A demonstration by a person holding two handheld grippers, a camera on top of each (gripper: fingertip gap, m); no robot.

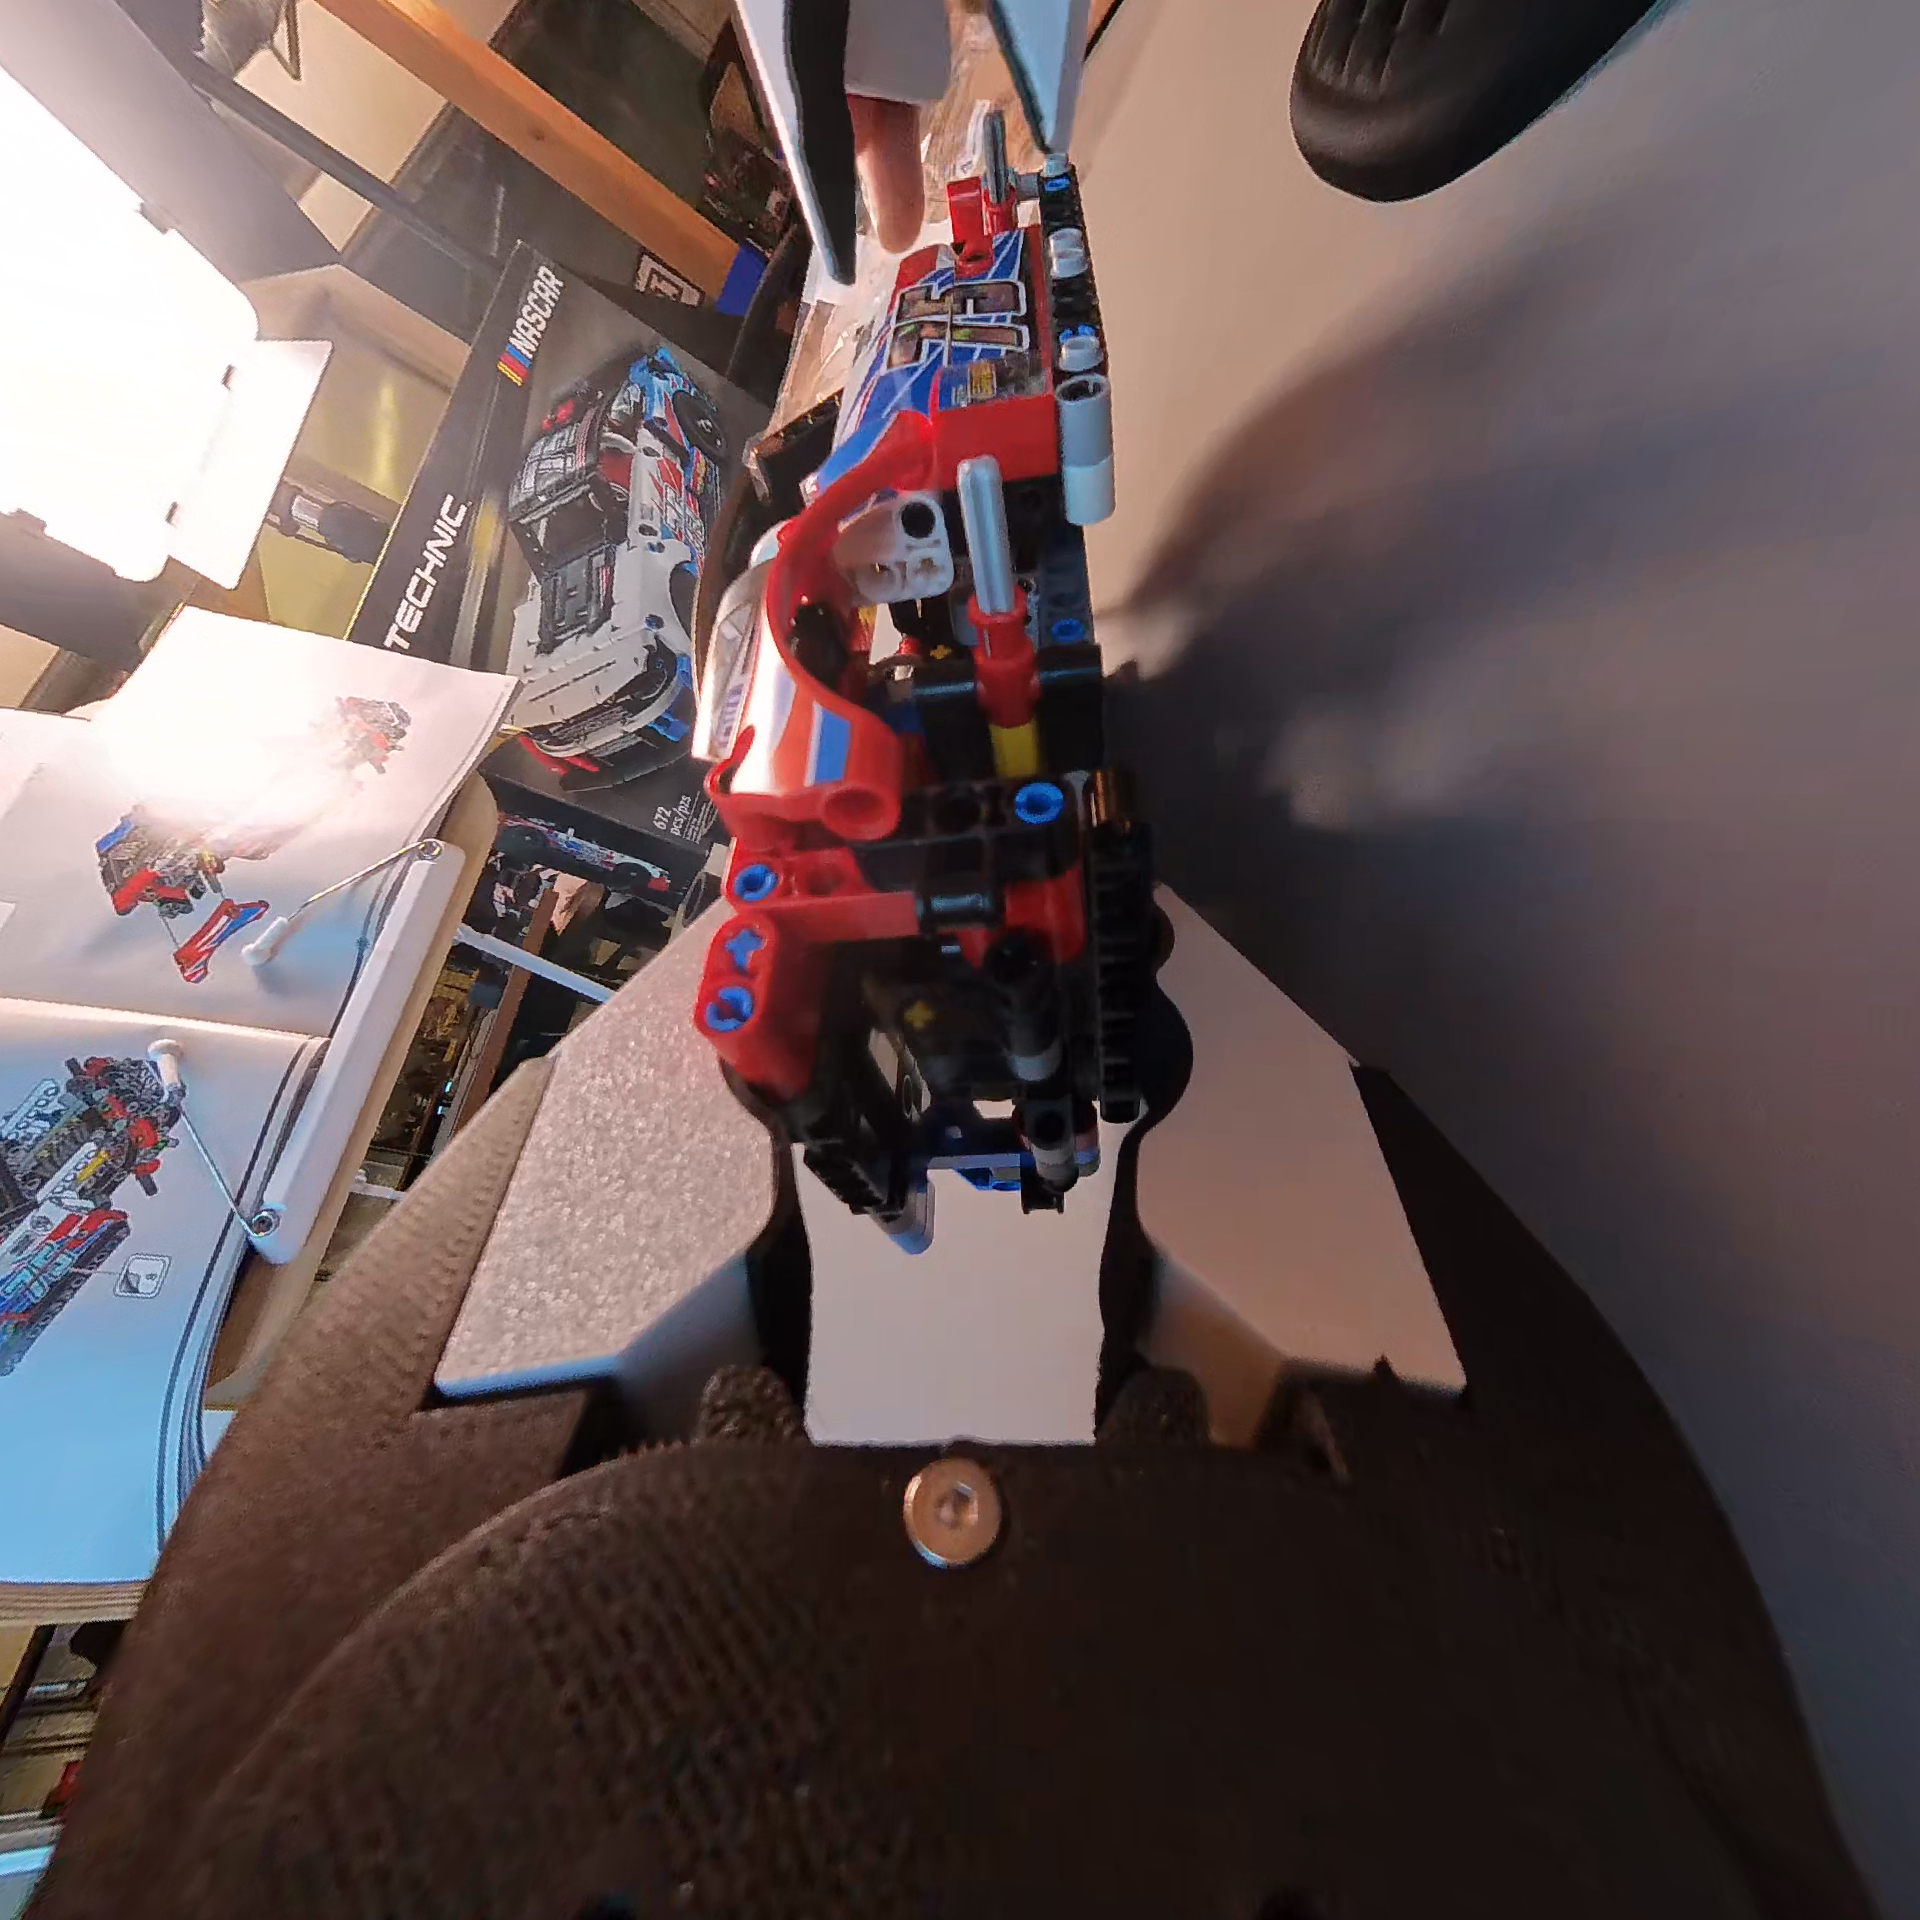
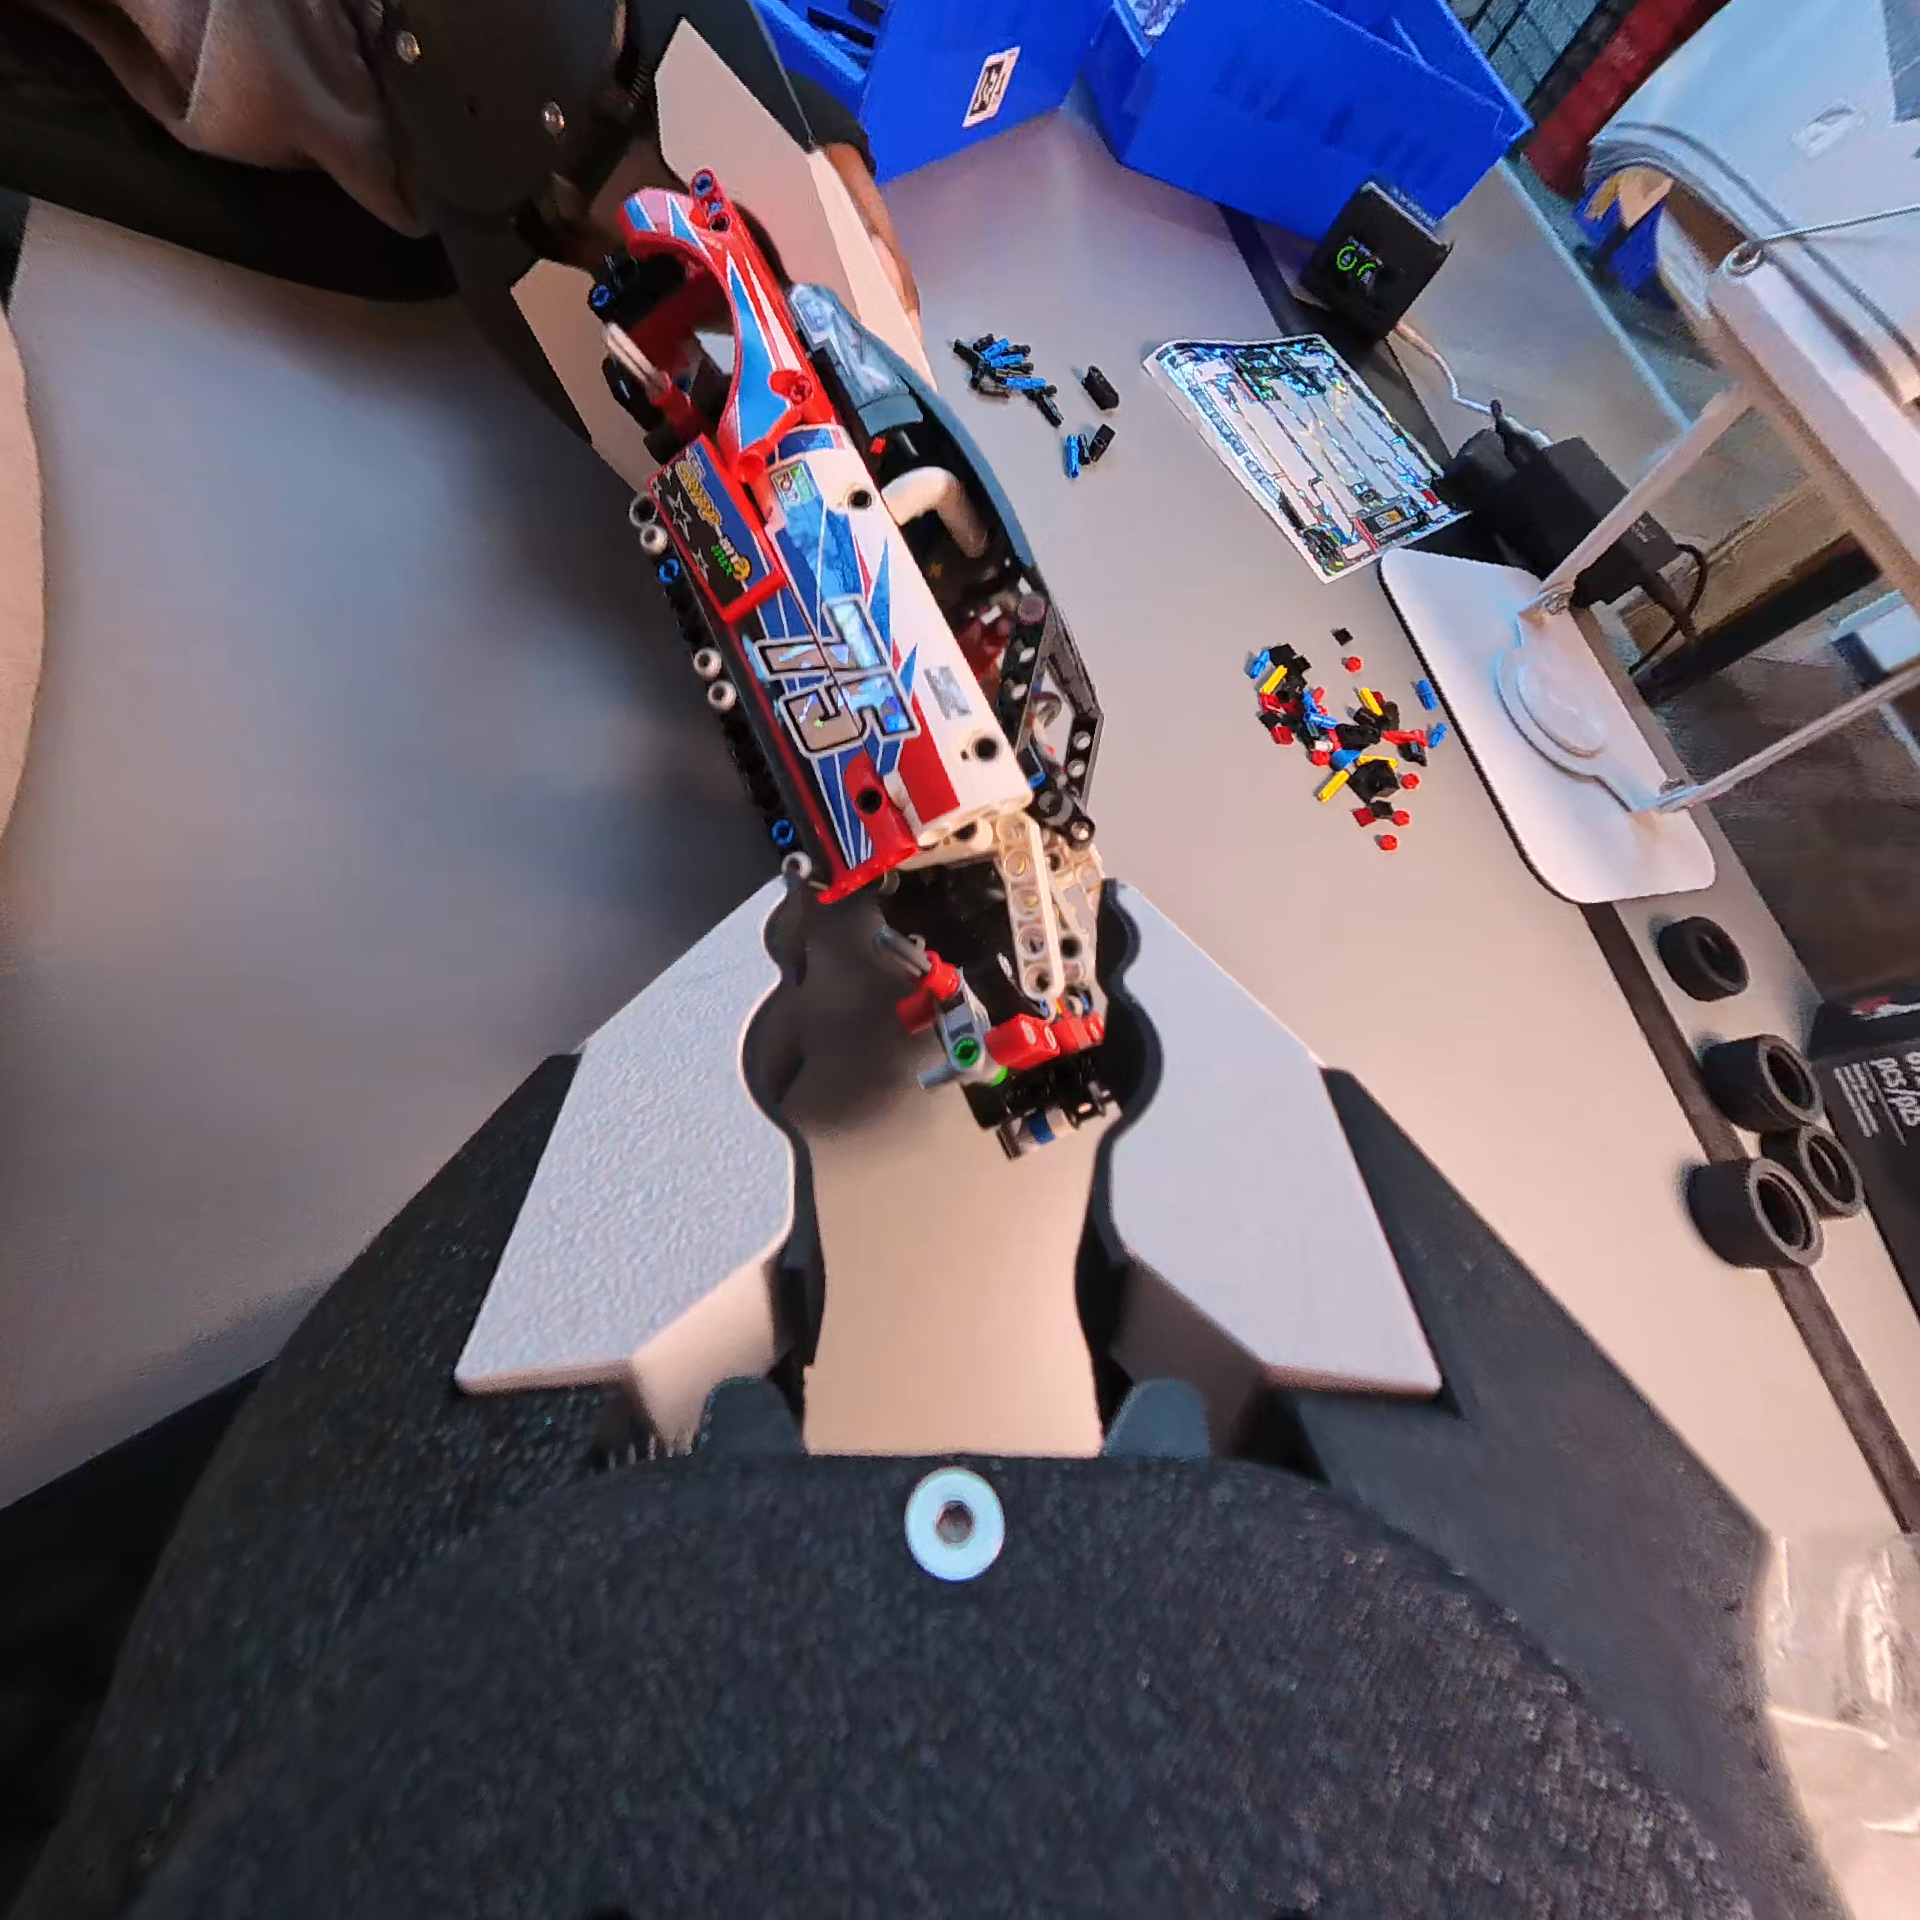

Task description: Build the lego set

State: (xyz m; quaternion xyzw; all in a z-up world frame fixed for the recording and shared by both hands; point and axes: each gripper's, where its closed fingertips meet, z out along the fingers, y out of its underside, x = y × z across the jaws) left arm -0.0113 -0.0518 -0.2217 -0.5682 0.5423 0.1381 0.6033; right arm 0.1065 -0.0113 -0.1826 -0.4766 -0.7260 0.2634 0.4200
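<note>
A half-built lego race car with red, white and blue stickered panels is held in the air between both grippers, above the grey table. My right gripper is closed around its near end, where red and grey pins stick out. My left gripper holds the far end by the red wheel arch. In the left wrist view the car runs away from me. My left gripper is shut on its black and red end. The right gripper's white fingers grip the far end.
A pile of loose small pieces, some black and blue pins and a sticker sheet lie on the table's right. Black tyres sit at its right edge. Blue bins stand behind. The instruction booklet and set box stand nearby. The left gripper's tips are roughly 15 cm from the right gripper's.
</note>
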